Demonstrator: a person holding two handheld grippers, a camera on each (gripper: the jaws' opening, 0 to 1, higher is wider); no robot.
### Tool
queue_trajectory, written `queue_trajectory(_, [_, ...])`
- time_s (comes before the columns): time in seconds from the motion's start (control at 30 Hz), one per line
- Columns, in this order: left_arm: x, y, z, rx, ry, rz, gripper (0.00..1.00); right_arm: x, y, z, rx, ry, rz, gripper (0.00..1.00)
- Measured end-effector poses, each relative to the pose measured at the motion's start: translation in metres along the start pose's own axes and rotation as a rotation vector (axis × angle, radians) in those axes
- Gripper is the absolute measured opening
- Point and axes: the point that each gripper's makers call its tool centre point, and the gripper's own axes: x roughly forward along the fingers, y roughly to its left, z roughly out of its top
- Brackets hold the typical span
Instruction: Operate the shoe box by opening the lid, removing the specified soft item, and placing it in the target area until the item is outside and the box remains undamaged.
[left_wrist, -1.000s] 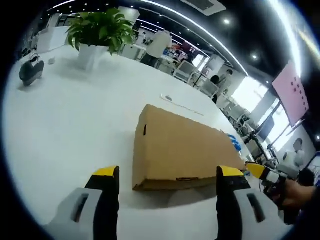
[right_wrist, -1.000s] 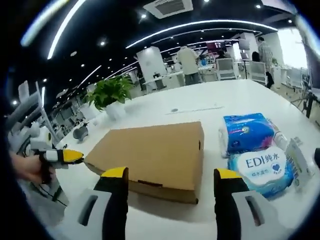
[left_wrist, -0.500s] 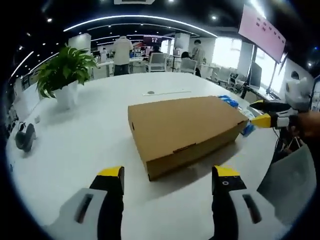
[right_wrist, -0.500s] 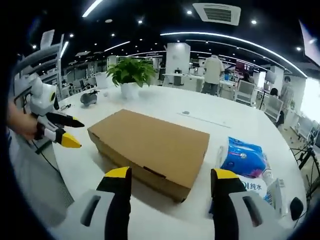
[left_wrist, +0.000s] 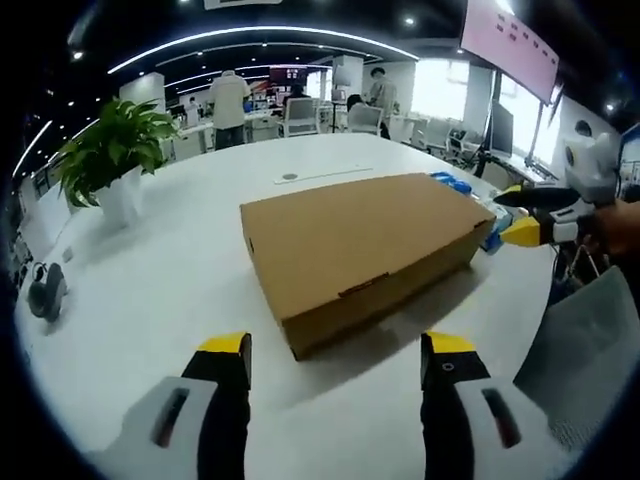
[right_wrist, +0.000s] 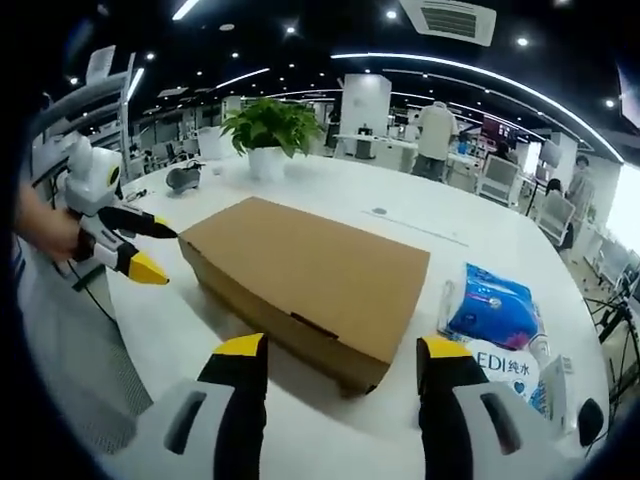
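My left gripper (left_wrist: 335, 350) and right gripper (right_wrist: 340, 350) both hang with jaws spread wide, gripping nothing, over the white table (left_wrist: 150, 300) before the lid-shut shoe box (left_wrist: 360, 245).

Left gripper (left_wrist: 335, 350) held low and level, yellow-tipped jaws spread wide apart with nothing between them. Right gripper (right_wrist: 340, 350) posed the same way, jaws parted and empty. Seen from across in the right gripper view, left gripper (right_wrist: 148, 248) gripped in a hand (right_wrist: 40, 225) with jaws fanned apart; in the left gripper view, right gripper (left_wrist: 520, 215) likewise hand-held (left_wrist: 615, 225), tips apart.
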Motion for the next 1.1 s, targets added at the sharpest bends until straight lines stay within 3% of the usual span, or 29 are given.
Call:
queue_trajectory(0.37, [0.018, 0.001, 0.000, 0.050, 0.060, 0.014, 0.59, 0.015, -0.002, -0.004, -0.016, 0.032, 0.013, 0.55])
queue_trajectory(0.57, [0.024, 0.001, 0.006, 0.077, 0.048, 0.017, 0.57, 0.019, -0.002, -0.006, -0.043, 0.045, 0.003, 0.54])
queue_trajectory(1.1, [0.037, 0.006, 0.010, 0.062, 0.078, 0.061, 0.53, 0.023, -0.014, -0.005, -0.009, 0.049, -0.047, 0.48])
